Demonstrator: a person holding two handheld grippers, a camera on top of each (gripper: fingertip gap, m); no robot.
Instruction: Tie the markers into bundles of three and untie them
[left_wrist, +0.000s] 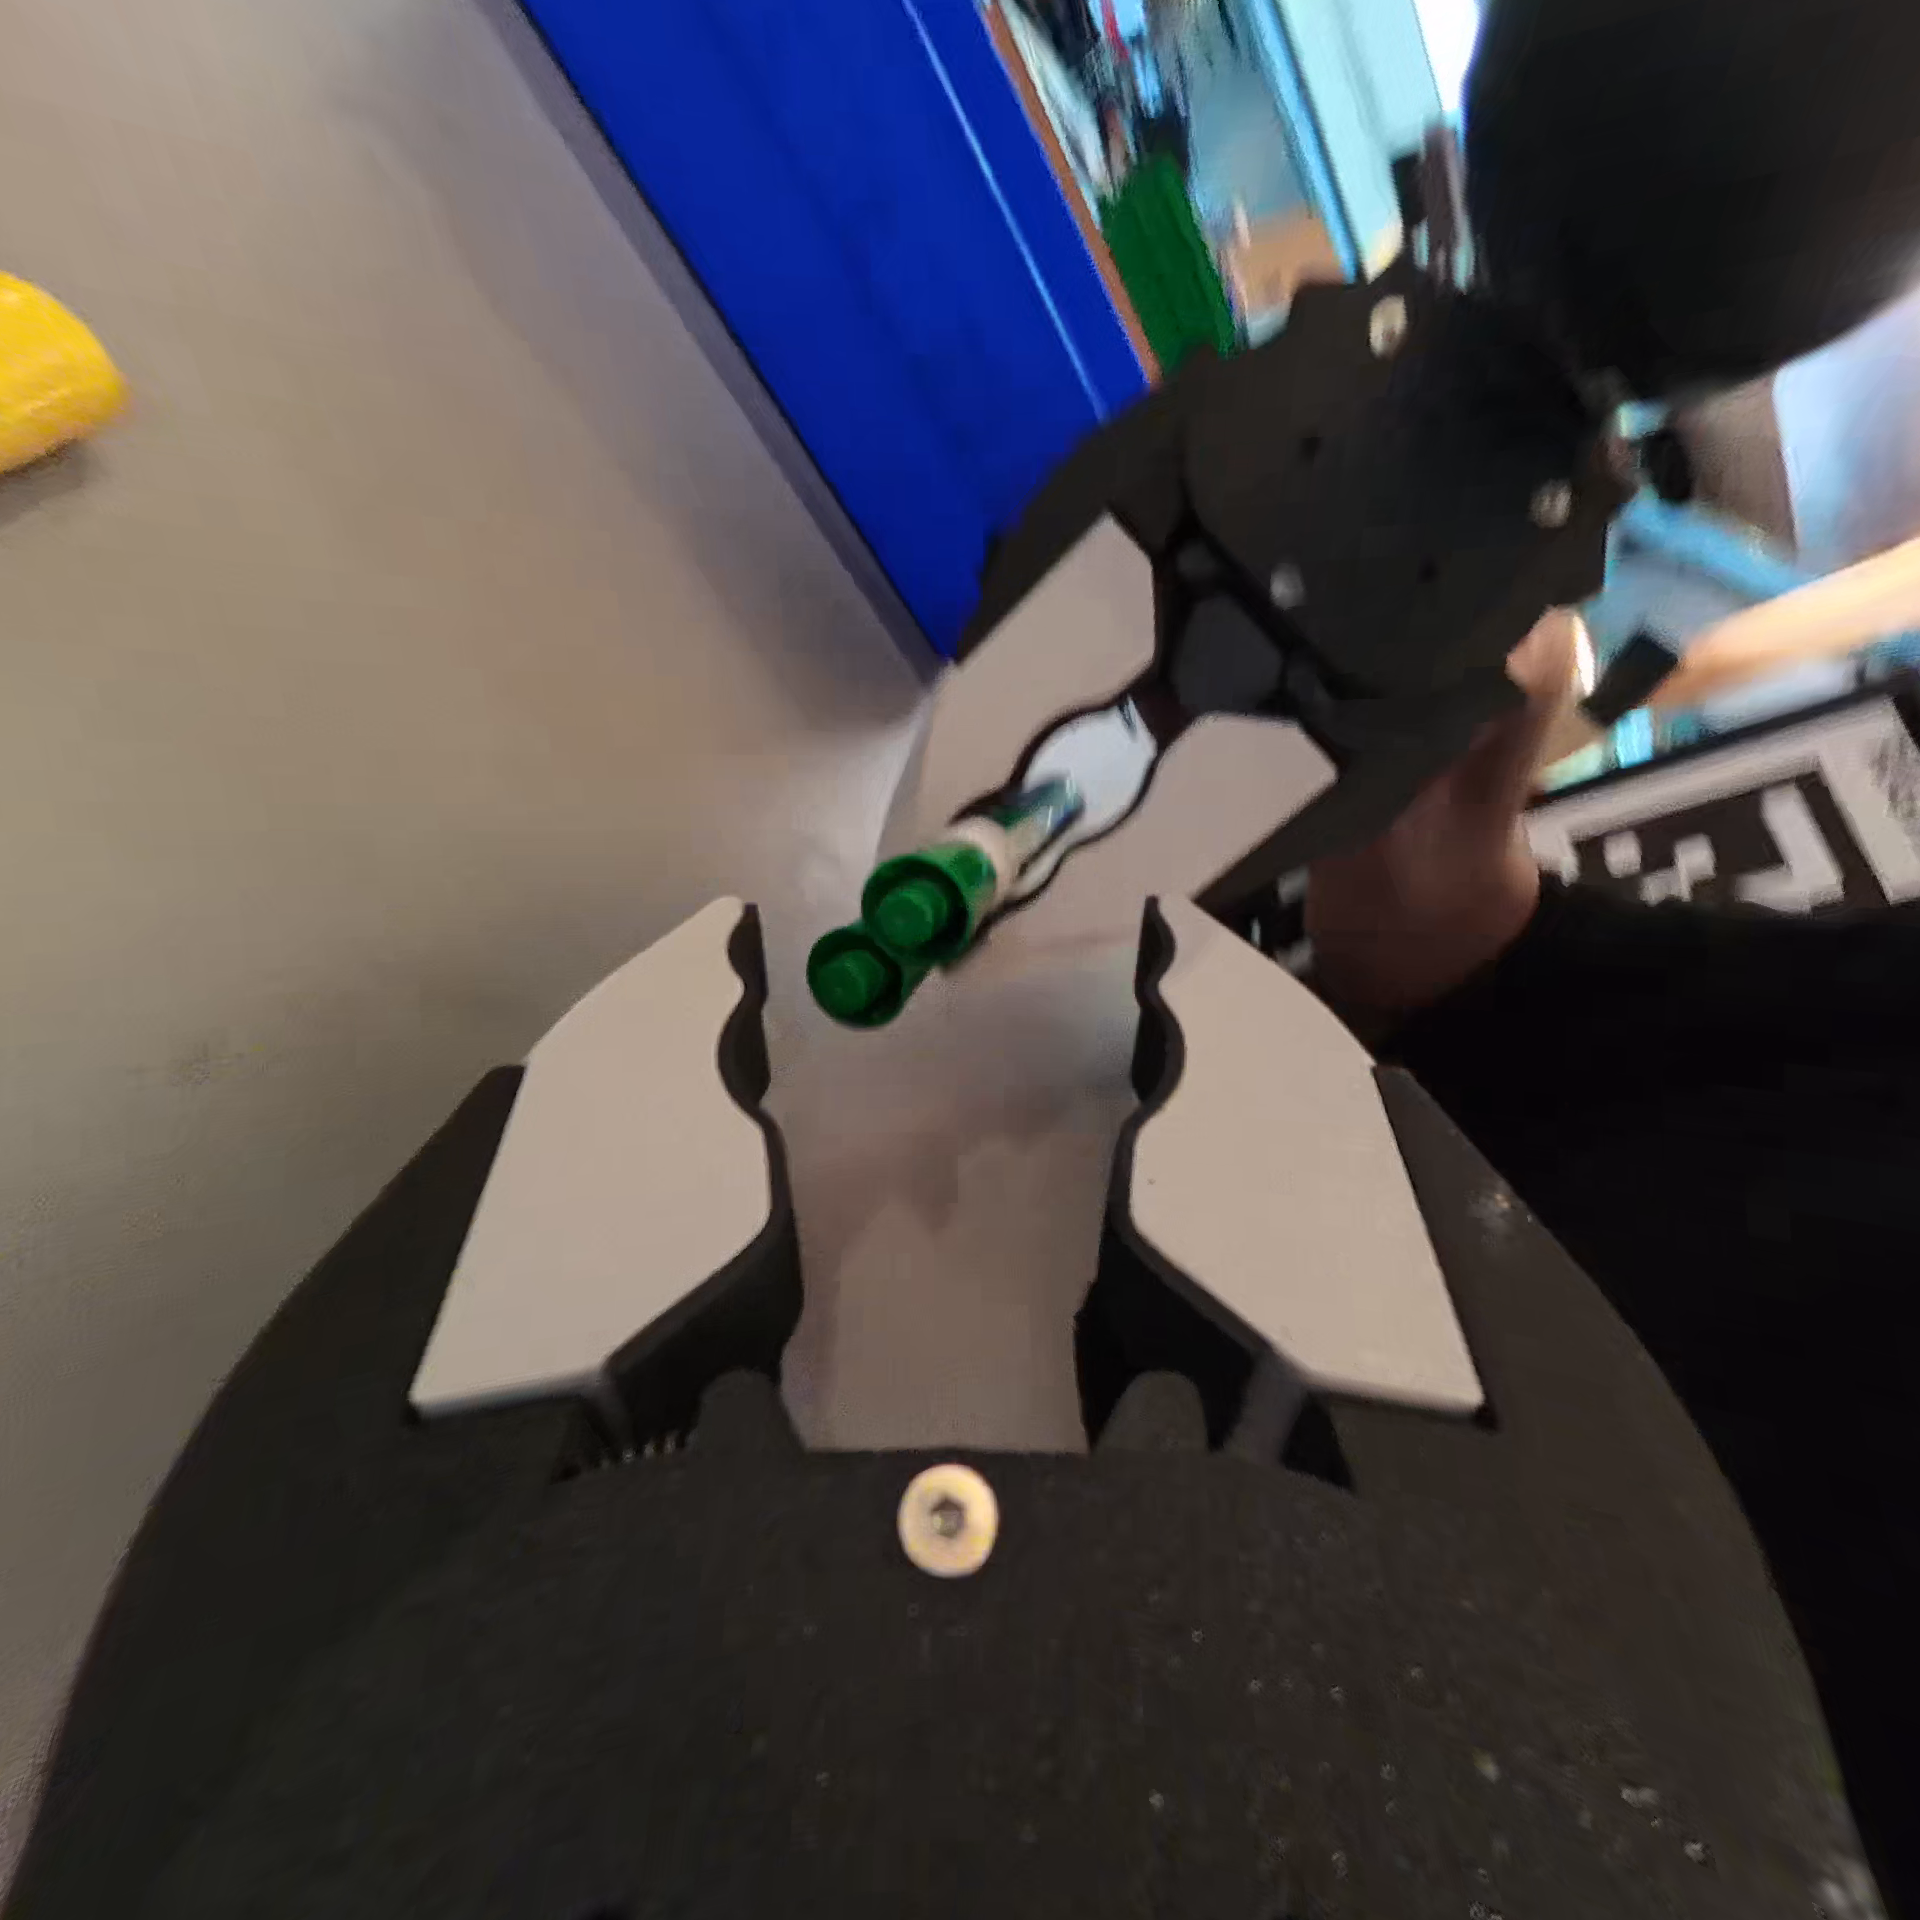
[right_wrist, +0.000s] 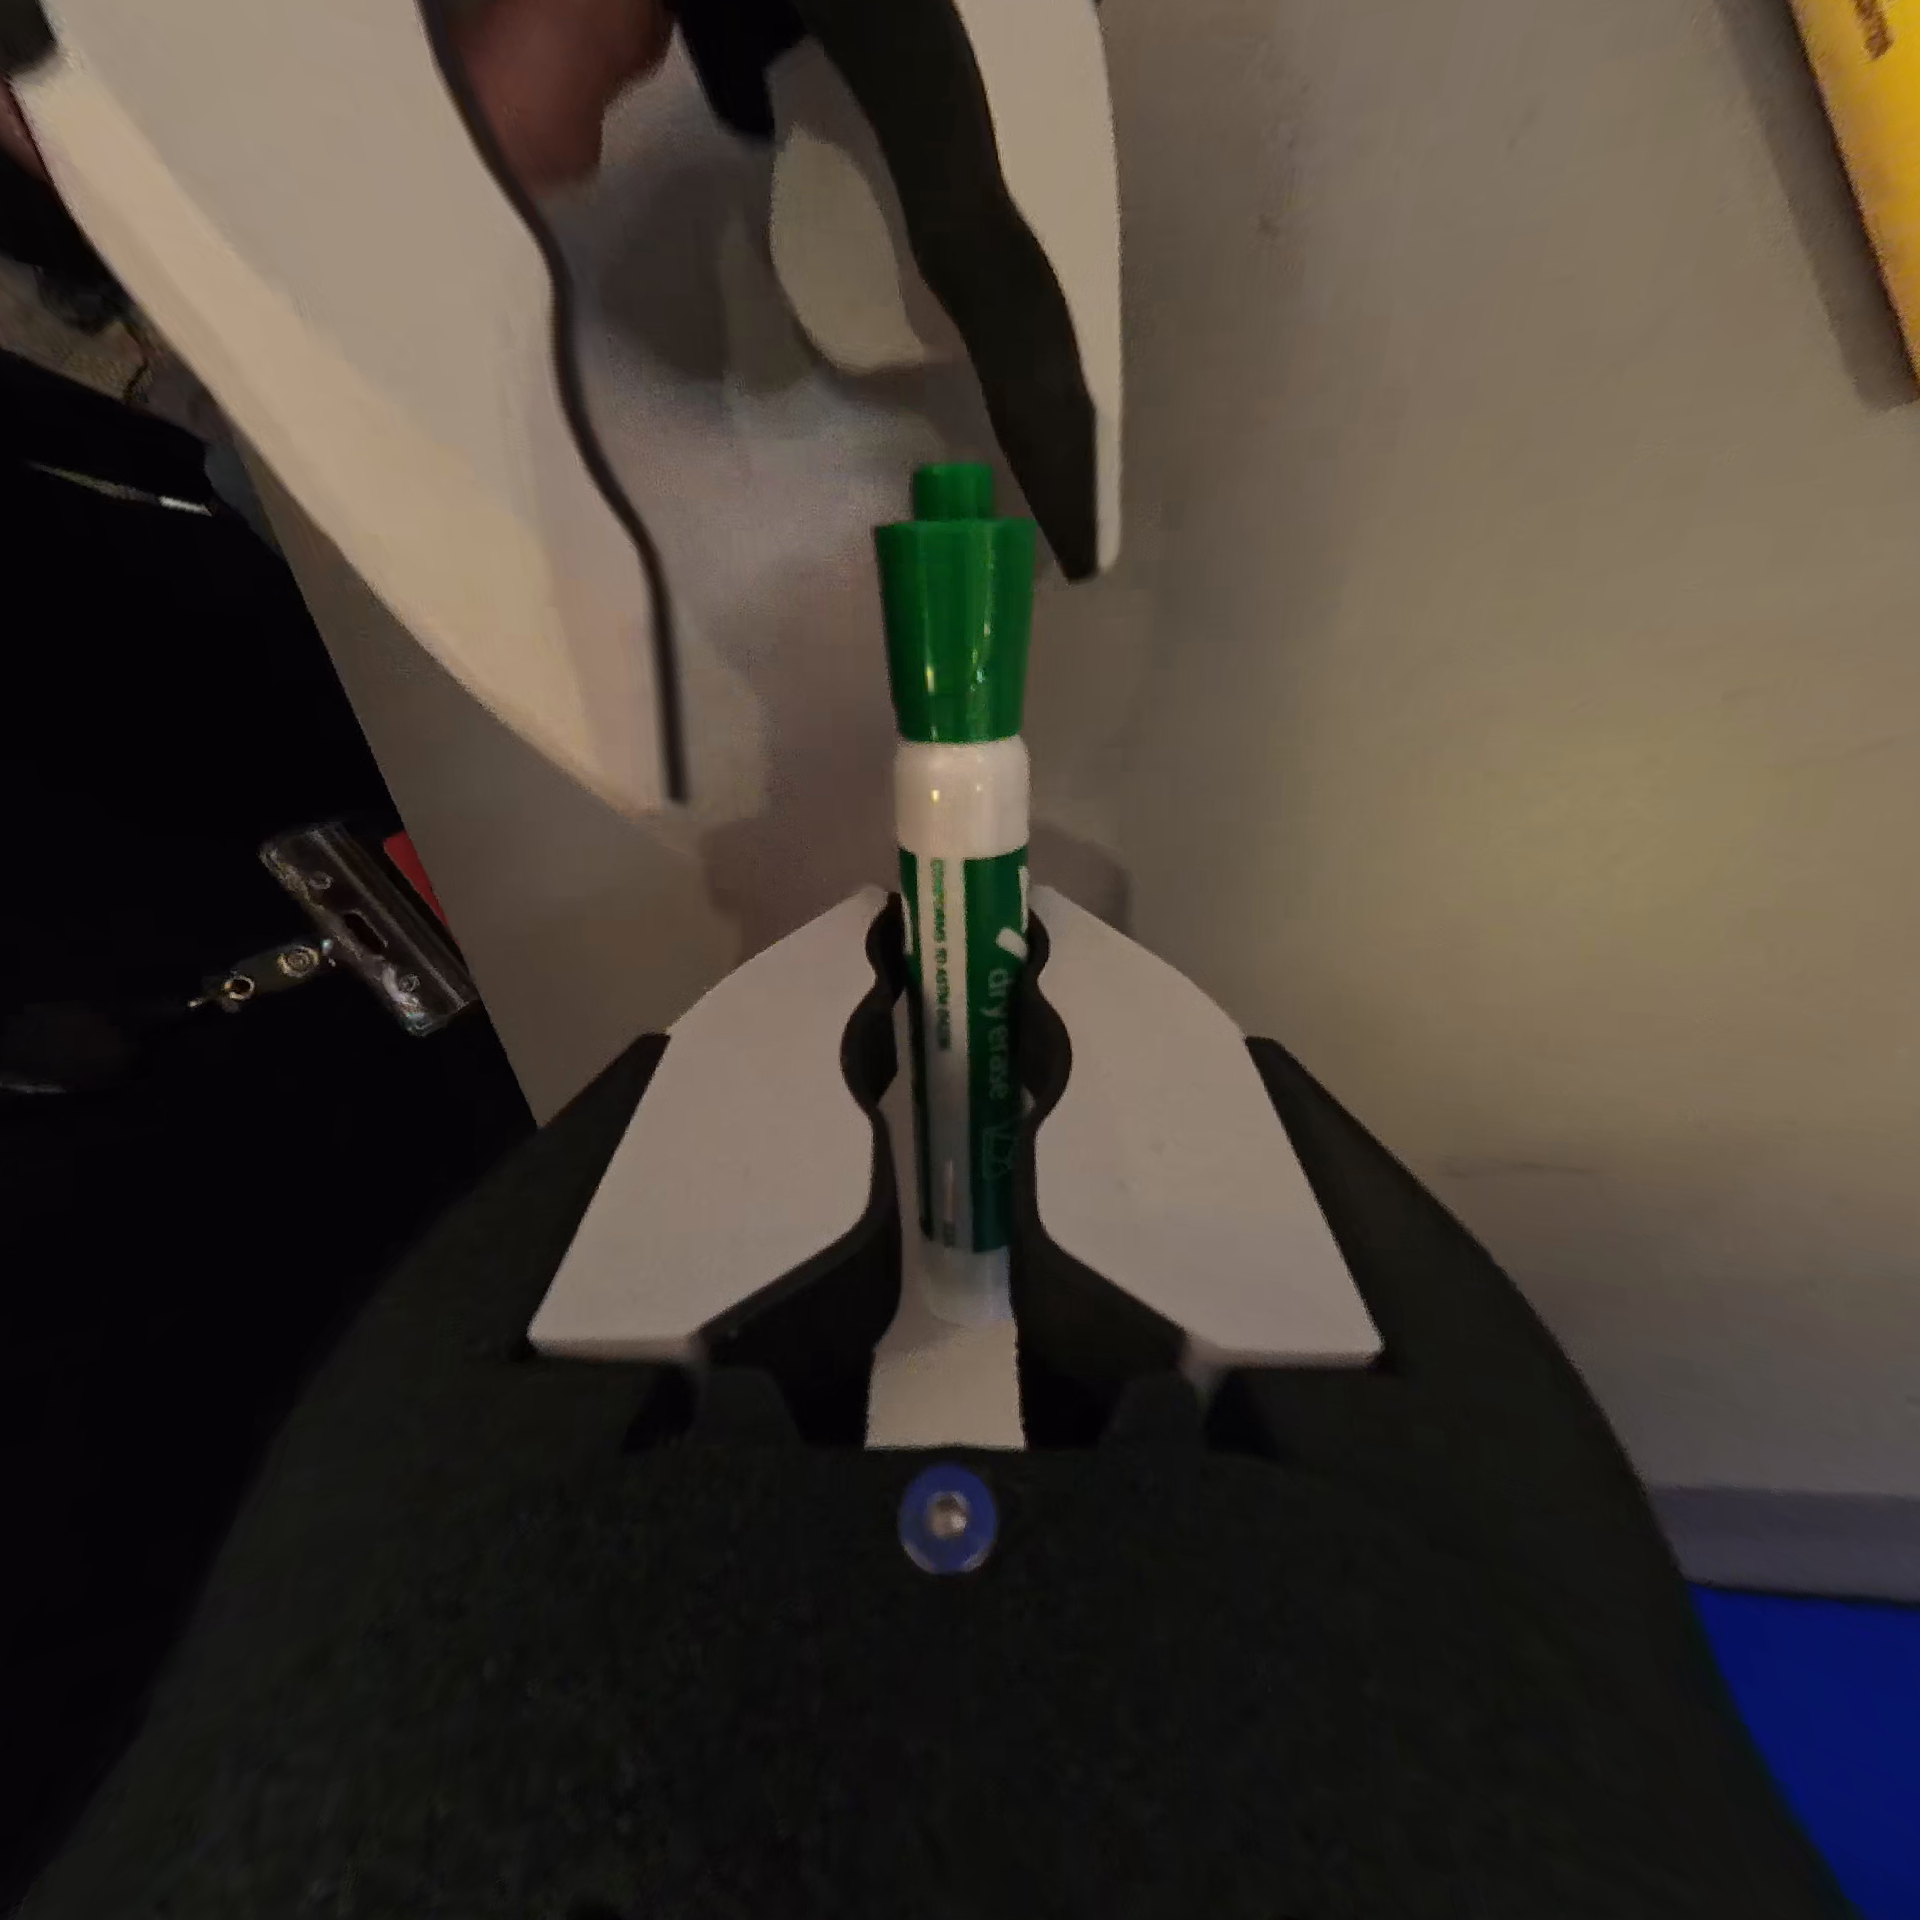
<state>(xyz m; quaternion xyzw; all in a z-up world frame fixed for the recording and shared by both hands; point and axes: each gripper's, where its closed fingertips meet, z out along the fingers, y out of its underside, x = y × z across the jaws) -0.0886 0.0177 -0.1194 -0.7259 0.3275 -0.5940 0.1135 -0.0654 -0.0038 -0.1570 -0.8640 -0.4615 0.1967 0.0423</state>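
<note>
Two green-capped markers (left_wrist: 899, 940) are held above the grey counter (left_wrist: 364, 727), barrels pinched between the fingers of the right gripper (right_wrist: 956, 925), caps pointing forward toward the left gripper (left_wrist: 951, 935). The left gripper's fingers are spread wide, empty, just short of the caps. A yellow object (left_wrist: 47, 379) lies well apart on the counter; a blue panel (left_wrist: 883, 312) borders it.

Each wrist camera looks forward along its own jaws, facing the other closely; both share the green markers (left_wrist: 914, 925) between them.
</note>
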